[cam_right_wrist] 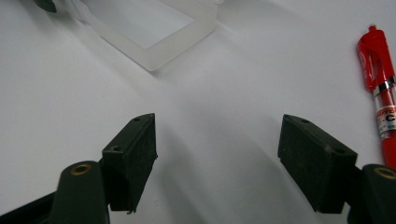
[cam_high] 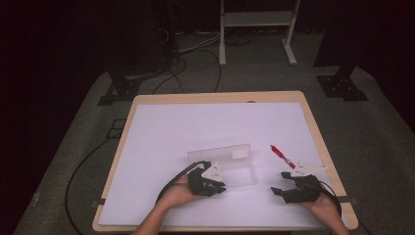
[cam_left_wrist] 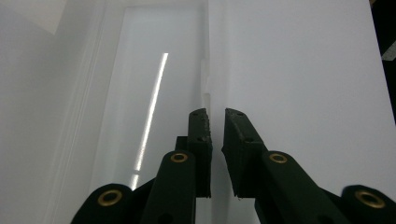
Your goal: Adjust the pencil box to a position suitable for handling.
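We work at a white table (cam_high: 161, 132) with a clear plastic box (cam_high: 230, 164) near its middle and a red pen (cam_high: 280, 153) lying to the right of it, apart from the box.

Left gripper (cam_high: 218, 185): at the box's near left corner. In the left gripper view its jaws stand close together with a thin clear wall of the box (cam_left_wrist: 208, 74) running up between them. A narrow gap shows at the pads; we cannot tell from here whether they press the wall or have just let go. No sign of the box being lifted; it sits flat on the table.

Right gripper (cam_high: 280, 182): resting low at the right side of the table, jaws spread wide with nothing between them. In the right gripper view the pen (cam_right_wrist: 380, 88) lies just beyond the far jaw, and the open box (cam_right_wrist: 154, 32) shows ahead to the left, with nothing visible inside.

Our reading of progress: the box looks opened, lid part laid out behind it. The pen is not yet picked up and not yet in the box. What seems left: grasp the pen with the right gripper, carry it over, set it inside, perhaps close the lid.
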`<state>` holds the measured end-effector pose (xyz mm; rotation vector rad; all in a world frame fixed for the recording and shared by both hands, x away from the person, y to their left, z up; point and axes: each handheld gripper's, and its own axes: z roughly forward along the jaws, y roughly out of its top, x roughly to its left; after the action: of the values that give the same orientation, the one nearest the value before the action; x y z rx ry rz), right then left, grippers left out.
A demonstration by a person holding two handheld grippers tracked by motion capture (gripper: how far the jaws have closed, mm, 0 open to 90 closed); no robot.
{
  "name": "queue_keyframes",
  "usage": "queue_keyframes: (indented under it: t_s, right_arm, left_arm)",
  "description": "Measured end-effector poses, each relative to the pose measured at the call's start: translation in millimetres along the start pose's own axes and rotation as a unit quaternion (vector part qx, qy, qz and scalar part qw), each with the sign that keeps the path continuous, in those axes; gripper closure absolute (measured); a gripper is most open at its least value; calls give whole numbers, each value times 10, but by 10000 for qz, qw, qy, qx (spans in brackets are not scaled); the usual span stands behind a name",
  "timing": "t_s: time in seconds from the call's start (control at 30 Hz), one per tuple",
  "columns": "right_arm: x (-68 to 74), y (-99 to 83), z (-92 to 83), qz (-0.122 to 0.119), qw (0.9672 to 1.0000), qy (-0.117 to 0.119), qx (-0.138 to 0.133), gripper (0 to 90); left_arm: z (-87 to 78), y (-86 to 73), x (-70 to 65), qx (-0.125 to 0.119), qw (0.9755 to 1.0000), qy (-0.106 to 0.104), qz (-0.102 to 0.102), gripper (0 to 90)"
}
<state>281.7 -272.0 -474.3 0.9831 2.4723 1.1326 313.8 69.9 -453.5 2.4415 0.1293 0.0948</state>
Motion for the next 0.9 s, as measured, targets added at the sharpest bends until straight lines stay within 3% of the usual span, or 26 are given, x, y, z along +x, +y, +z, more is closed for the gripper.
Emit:
queue_keyframes:
  t_s: [0.33,0.67,0.8,0.9]
  right_arm:
    - [-7,42,-29,-45,10000,-34,-36,272]
    - [-68,52,-103,-61,9998,-176,-38,268]
    - [-85,66,-135,-71,9997,-234,-61,268]
    - [-124,98,-189,-106,9992,-383,-89,268]
  left_arm:
    - [-130,-35,6,-207,9997,-44,-91,682]
    - [-492,-137,78,-591,9976,206,-302,583]
    - [-572,-183,91,-641,9969,252,-385,536]
    - [-707,-257,117,-759,9950,433,-475,501]
